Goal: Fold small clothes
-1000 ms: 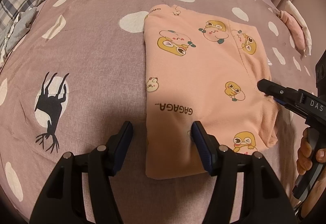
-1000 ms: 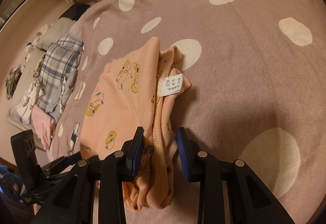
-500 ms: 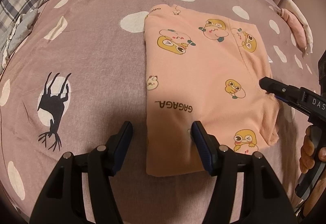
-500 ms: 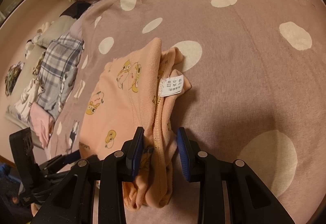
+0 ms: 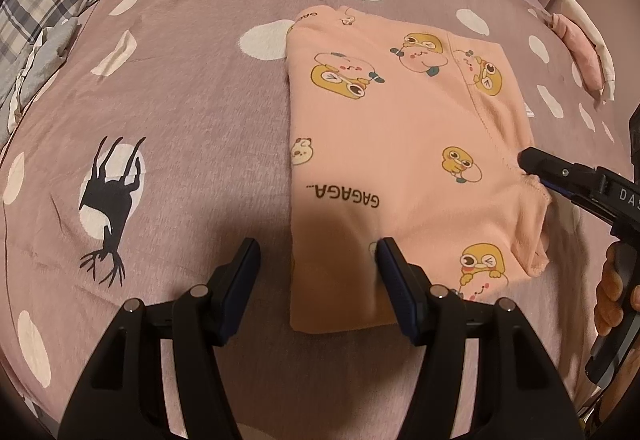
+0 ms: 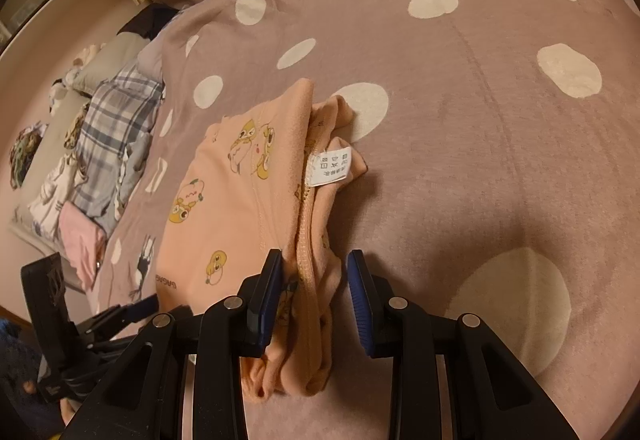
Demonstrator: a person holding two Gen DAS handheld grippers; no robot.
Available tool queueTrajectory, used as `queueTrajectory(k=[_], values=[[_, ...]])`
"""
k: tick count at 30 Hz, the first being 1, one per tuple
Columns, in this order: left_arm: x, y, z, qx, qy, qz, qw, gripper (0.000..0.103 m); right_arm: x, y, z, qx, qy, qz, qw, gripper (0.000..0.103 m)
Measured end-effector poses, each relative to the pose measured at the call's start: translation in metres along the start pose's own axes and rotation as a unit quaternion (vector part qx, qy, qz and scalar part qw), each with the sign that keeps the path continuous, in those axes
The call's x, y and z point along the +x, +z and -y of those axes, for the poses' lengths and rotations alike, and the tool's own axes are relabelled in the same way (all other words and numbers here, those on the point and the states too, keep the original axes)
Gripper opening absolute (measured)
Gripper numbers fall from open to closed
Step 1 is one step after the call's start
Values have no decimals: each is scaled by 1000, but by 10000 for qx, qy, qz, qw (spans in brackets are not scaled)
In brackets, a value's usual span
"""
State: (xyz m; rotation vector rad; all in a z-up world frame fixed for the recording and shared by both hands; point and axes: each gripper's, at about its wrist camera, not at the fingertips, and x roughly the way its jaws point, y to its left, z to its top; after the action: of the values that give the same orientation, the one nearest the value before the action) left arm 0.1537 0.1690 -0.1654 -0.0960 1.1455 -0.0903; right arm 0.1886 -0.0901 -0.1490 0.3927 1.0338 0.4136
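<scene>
Two grippers, left gripper (image 5: 318, 272) gaping and empty at six o'clock, right gripper (image 6: 314, 282) half-parted straddling the hem, frame the peach garment (image 5: 400, 160), already folded flat mid-bedspread (image 5: 180, 100), perhaps one fold remaining.

— What's the garment (image 5: 400, 160) like?

— Peach-pink, soft knit, printed with yellow cartoon ducks and the word "GAGAGA...". It lies folded into a flat rectangle on the bedspread (image 5: 180, 100), a mauve cover with white dots and black deer.

— Neat all round?

— Three edges are straight. The fourth, in the right wrist view, shows stacked layers (image 6: 312, 280) with stitched hems, slightly bunched, and a white care label (image 6: 330, 164) sticking out onto the bedspread beside a white dot.
</scene>
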Motion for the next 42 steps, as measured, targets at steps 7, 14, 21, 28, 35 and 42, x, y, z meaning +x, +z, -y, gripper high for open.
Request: queueTrajectory(k=[7, 14, 21, 28, 35, 42], values=[[-1, -1, -1, 10, 15, -3, 10000, 62, -2, 0, 3, -17, -20, 2, 10000, 31], [-2, -4, -2, 24, 31, -8, 10000, 62, -3, 1, 3, -26, -38, 6, 10000, 32], [-6, -6, -6, -7, 59, -24, 10000, 64, -8, -5, 7, 5, -113, 40, 9999, 32], [-10, -10, -8, -61, 72, -22, 10000, 65, -17, -11, 10, -21, -343, 66, 9994, 32], [-17, -16, -10, -126, 129, -13, 9998, 66, -30, -15, 11, -12, -470, 158, 9988, 32], [-27, -26, -15, -305, 175, -34, 9994, 69, -45, -25, 5, -33, -469, 276, 9985, 32]])
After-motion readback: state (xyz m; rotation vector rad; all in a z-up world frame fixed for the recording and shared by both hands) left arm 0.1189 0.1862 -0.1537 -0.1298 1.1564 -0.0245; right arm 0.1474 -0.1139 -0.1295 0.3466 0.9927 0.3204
